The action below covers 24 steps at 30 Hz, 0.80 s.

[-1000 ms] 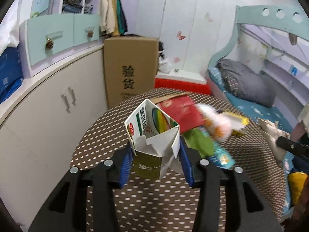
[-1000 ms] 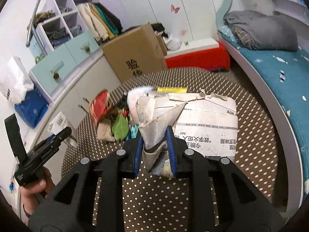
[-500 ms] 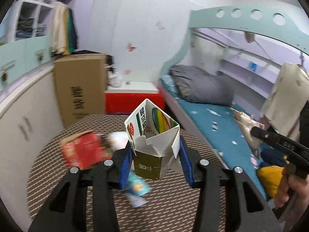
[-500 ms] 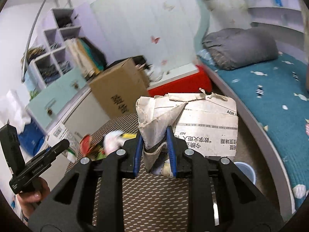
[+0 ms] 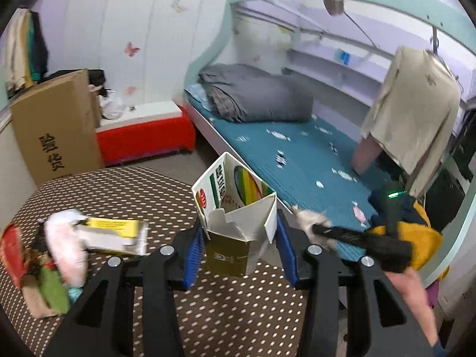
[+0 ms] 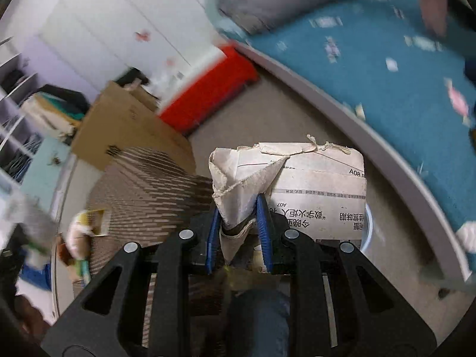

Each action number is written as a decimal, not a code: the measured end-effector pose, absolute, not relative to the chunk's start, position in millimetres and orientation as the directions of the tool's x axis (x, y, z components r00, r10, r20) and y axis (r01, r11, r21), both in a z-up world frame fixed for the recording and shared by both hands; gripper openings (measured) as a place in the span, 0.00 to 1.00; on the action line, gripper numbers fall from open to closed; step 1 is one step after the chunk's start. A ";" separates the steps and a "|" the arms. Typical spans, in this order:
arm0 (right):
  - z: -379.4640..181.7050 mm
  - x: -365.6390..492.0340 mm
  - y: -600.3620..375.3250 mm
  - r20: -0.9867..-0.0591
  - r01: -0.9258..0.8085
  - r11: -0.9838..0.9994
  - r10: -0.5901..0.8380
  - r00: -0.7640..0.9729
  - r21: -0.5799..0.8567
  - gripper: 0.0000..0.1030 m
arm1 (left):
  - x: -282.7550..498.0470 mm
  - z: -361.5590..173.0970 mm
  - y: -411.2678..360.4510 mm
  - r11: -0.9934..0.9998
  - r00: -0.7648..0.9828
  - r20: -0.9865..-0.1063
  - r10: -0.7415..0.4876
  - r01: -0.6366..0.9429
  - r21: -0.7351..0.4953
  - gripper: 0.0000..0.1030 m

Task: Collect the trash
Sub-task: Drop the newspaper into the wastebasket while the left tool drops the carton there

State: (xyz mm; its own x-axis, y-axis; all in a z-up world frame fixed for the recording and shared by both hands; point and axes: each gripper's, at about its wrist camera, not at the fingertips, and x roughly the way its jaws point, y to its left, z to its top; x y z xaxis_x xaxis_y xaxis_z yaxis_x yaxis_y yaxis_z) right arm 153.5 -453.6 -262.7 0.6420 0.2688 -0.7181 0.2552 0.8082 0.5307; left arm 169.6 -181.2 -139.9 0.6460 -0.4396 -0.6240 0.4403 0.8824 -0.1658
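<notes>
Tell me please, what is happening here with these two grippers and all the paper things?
A person is collecting trash with two handheld grippers. The left gripper is shut on an opened carton, held above the dotted table. The right gripper is shut on a torn paper bag, held over the floor beside the bed. More wrappers lie on the table, not yet collected.

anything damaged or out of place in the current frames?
Both held items are battered. The carton in the left tongs is torn open with a jagged flap. The paper in the right tongs is crumpled, its top edge ragged. More trash lies scattered on the dotted table.
</notes>
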 end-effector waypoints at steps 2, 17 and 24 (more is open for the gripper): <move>-298.3 167.8 -460.0 -0.751 0.293 0.793 0.287 0.594 0.535 0.23 | 177.5 -145.5 -194.0 0.876 0.631 -0.637 -0.443 0.454 -0.159 0.43; -347.0 164.7 -535.2 -0.732 0.432 0.666 0.261 0.629 0.608 0.80 | 231.5 -224.4 -326.7 0.777 0.407 -0.783 -0.470 0.612 -0.149 0.43; -291.2 114.6 -560.8 -0.669 0.449 0.659 0.112 0.735 0.604 0.84 | 246.6 -262.4 -371.5 0.737 0.295 -0.843 -0.451 0.655 -0.165 0.80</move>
